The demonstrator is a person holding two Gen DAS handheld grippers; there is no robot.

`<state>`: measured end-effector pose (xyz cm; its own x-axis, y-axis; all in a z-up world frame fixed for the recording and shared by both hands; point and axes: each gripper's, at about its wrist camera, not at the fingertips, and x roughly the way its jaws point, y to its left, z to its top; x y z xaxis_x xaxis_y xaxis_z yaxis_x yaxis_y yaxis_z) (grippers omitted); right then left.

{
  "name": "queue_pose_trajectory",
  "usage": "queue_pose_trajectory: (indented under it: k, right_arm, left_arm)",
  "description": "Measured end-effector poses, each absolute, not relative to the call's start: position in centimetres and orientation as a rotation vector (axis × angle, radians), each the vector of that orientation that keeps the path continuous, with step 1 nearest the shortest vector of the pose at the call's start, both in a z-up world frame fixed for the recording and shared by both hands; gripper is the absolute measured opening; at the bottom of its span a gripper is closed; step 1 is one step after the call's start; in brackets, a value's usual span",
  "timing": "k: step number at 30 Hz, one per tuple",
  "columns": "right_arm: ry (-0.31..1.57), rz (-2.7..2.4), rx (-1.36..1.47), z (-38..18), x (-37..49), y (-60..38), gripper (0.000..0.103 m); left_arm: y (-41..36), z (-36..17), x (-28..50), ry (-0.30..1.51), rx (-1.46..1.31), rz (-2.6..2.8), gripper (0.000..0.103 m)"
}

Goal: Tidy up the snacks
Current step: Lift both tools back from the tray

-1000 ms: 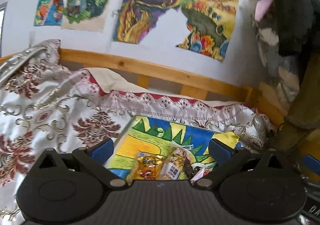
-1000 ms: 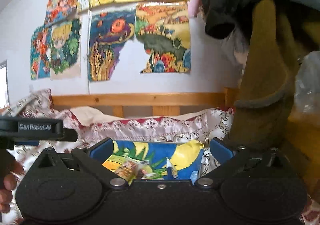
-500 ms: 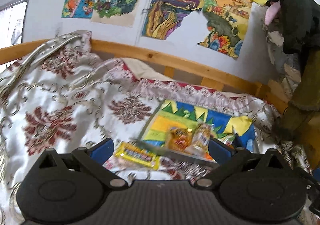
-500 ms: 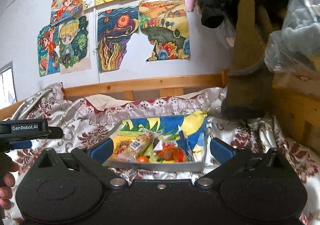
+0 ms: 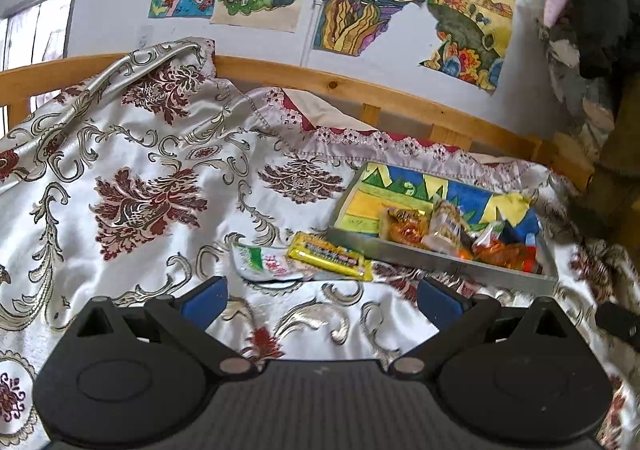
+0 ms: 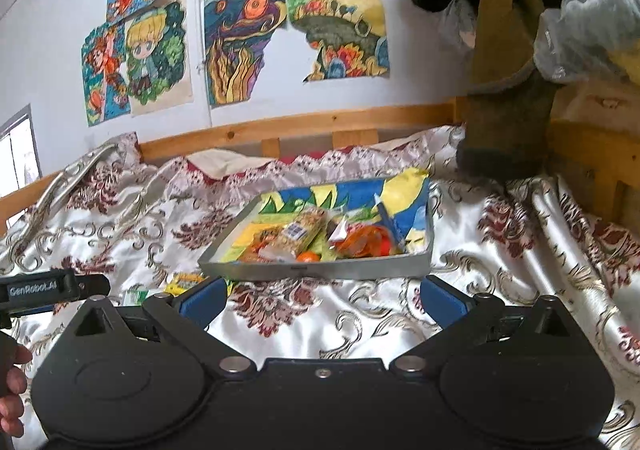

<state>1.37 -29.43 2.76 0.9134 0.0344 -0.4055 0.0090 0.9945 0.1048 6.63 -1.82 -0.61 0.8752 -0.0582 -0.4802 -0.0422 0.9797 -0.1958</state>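
- Both of your grippers hang with jaws spread wide and nothing between them: the left gripper (image 5: pixel 322 296) hovers over the patterned bedspread (image 5: pixel 132 185), and the right gripper (image 6: pixel 322 296) hovers over the same cloth just short of the tray.
- Leftmost among the snacks, a white-and-green packet (image 5: pixel 266 264) lies flat on the bedspread, outside the tray and ahead of your left gripper.
- Beside it, and partly over its right end, a yellow bar (image 5: pixel 330 256) lies flat on the cloth, its far end close to the tray's near left corner; whether it touches the wall cannot be told.
- Further right stands the grey tray (image 5: pixel 448 264), shallow-walled, its floor lined with a bright drawing.
- Inside the tray, snacks are heaped toward the near wall: a gold-wrapped snack (image 5: pixel 404 223), a clear-wrapped grain bar (image 6: pixel 302 232), a small orange sweet (image 6: pixel 308 257) and orange-red wrappers (image 6: pixel 368 240).
- Rightmost, your right gripper faces the tray's near wall squarely; in its view your left gripper's body and part of the hand holding it appear at the far left edge.
- Progress, as a judgement: most snacks seem already gathered in the tray, and the two loose items on the cloth remain for you to collect. Your left gripper is the nearer to both.
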Motion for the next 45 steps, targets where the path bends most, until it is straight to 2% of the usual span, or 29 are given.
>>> queue_pose_trajectory:
  k: [18,45]
  right_arm:
    - [0.513,0.050,0.054,-0.4,3.4,-27.0,0.102]
    - [0.558,0.068,0.061,-2.1,5.0,-26.1,0.102]
  left_arm:
    - [-1.9,-3.6,7.4,0.547,-0.122,-0.019,0.103]
    - [-0.7,-3.7,10.9,0.526,-0.081,-0.013,0.103]
